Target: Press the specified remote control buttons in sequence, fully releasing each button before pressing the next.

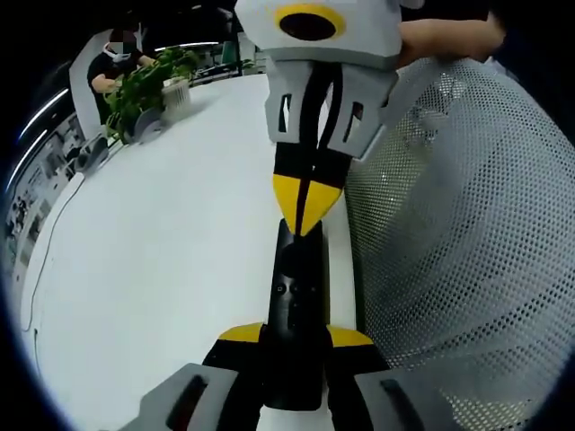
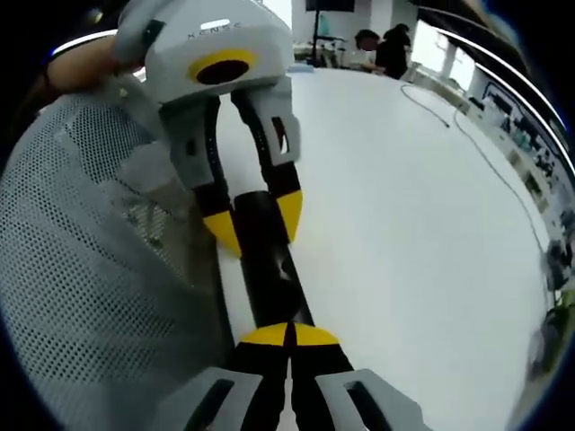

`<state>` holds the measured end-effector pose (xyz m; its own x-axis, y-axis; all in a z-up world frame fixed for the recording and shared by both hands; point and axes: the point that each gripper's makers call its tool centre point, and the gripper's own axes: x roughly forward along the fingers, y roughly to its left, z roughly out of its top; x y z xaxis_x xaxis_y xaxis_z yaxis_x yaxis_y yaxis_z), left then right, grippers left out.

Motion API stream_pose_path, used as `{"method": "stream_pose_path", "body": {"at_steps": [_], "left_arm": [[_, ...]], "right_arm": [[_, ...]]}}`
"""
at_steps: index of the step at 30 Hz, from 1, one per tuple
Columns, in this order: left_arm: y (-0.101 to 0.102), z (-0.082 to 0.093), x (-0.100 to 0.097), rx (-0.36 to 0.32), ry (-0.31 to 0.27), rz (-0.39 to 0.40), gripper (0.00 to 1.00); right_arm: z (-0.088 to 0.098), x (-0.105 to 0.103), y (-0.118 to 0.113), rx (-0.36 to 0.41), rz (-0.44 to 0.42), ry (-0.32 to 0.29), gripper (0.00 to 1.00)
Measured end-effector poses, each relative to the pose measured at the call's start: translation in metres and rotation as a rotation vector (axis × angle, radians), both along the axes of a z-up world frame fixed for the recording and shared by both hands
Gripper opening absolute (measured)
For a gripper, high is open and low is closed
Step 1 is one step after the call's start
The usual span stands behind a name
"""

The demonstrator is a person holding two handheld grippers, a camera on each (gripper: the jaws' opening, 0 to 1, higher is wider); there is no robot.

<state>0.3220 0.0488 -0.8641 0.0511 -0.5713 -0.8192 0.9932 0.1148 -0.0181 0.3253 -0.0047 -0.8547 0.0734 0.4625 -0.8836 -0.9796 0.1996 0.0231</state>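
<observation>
Surface: a broad white table (image 1: 153, 260), bare over most of its spread, ran away from both cameras toward an open office at the far end. In the left gripper view a person (image 1: 117, 63) sat at the far edge behind a leafy green plant (image 1: 148, 85) in a pale holder; in the right gripper view dark figures (image 2: 382, 49) stood past the table's end, and a thin cable (image 2: 490, 153) trailed along its side.

Mesh basket (image 1: 467, 242): a white perforated container, large, stood on the table just beside the remote (its contents too blurred to name).

Writing: faint grey lettering sat on the casing of the left gripper in the right gripper view — too small to read.

Remote control (image 1: 295, 314): black, slim, lying lengthwise on the table between the two grippers, buttons dimly seen at mid-body.

Left gripper (image 1: 295, 336): jaws apart, the yellow-tipped fingers flanking the remote's near end on either side and clamped against it.

Right gripper (image 2: 289, 336): jaws together, the yellow tips meeting in one point — that point resting on the remote's upper face.
</observation>
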Motion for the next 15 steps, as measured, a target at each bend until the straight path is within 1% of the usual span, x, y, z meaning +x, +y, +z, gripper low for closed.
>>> {"method": "stream_pose_path", "body": {"at_steps": [6, 15], "left_arm": [[0.0, 0.0, 0.0001, 0.001, 0.001, 0.0, 0.25], [-0.0001, 0.0001, 0.0004, 0.001, 0.001, 0.0, 0.25]], "right_arm": [[-0.0001, -0.0005, 0.0003, -0.025, 0.035, -0.031, 0.0], [0.0005, 0.0006, -0.0002, -0.004, 0.008, -0.009, 0.0]]}}
